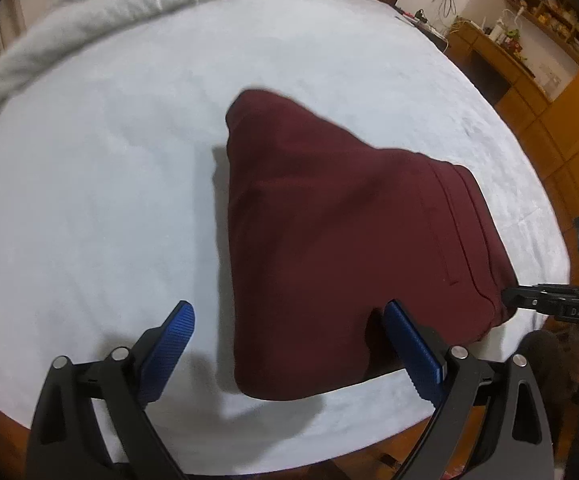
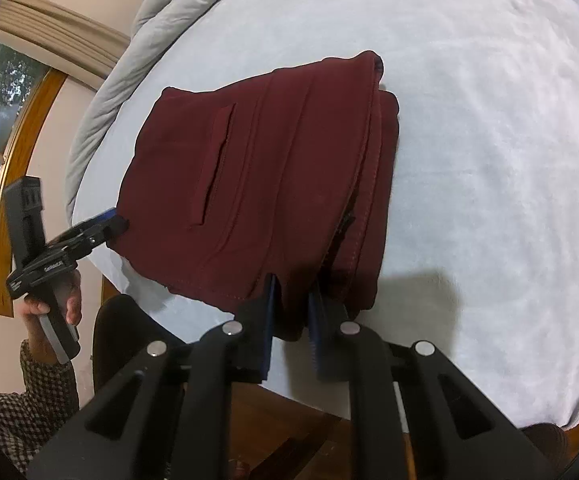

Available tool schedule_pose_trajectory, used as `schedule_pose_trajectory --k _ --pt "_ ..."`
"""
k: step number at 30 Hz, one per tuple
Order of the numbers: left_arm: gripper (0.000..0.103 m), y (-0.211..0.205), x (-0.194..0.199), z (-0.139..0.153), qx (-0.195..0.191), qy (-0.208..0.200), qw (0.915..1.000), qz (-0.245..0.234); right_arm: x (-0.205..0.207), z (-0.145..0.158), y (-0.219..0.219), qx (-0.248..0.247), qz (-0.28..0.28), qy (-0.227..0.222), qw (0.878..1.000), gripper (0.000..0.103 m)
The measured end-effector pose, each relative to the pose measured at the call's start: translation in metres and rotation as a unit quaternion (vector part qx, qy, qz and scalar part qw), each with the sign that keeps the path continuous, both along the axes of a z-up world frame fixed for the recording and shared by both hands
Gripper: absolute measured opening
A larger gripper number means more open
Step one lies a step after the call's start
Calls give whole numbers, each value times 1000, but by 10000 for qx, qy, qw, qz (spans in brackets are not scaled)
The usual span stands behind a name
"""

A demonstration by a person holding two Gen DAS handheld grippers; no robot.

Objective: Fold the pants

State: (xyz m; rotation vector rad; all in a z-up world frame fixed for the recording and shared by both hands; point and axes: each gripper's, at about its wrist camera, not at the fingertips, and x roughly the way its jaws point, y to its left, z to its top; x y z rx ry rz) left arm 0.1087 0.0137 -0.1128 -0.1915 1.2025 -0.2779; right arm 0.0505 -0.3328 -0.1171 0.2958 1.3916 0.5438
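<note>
The pants [image 2: 257, 176] lie folded into a compact stack on the bed [image 2: 489, 160], near its front edge. The right gripper [image 2: 293, 304] is clamped on the stack's near corner. The left gripper [image 1: 289, 344] stands wide open, one finger resting on the stack's near edge, gripping nothing; the stack's long axis runs away from both.

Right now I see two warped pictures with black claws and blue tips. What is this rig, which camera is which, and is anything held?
A person holds two handheld grippers, each with a fisheye camera looking along its fingers. In the left wrist view the left gripper stands open, one blue finger resting against the folded maroon pants on the white bed sheet. In the right wrist view the right gripper is shut on the pants' near edge. A grey duvet lies bunched at the far end.
</note>
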Motion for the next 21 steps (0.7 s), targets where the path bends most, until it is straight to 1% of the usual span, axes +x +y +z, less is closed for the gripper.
schedule_pose_trajectory --k 2,4,5,6,7,8,9,11,14,16,20,21 --pt "96 11 5 -15 -533 316 9980 84 0 0 -1 24 -5 5 10000 14" --pt "96 21 9 -31 -1130 681 9911 184 0 0 -3 51 -4 8 10000 14" --pt "96 27 11 -41 -1585 904 9829 248 0 0 -2 63 -9 8 10000 14" --pt "96 32 12 -50 -1892 1098 9751 354 0 -1 -3 89 -13 20 10000 14" --pt "91 36 11 -60 -2314 1292 9633 435 1 -1 -4 109 -11 34 9999 14" --pt "84 38 10 -64 -2496 1365 9576 461 2 -1 -6 135 -16 51 9999 15" --pt "81 39 8 -65 -2471 1355 9582 491 2 -1 -7 186 -24 83 9998 15" --pt "65 37 5 -57 -2334 1204 9641 381 4 1 -9 287 -38 117 9995 15" --pt "52 36 1 -46 -2273 1057 9673 382 3 3 -8 256 21 40 9997 15" --pt "48 35 -2 -45 -2176 1024 9695 467 1 3 -6 254 30 21 9997 15" --pt "45 38 -14 -64 -2281 1112 9643 753 0 -3 -5 290 77 126 9995 16" --pt "45 39 -13 -65 -2298 1109 9636 792 0 -5 -4 263 98 167 9995 16"
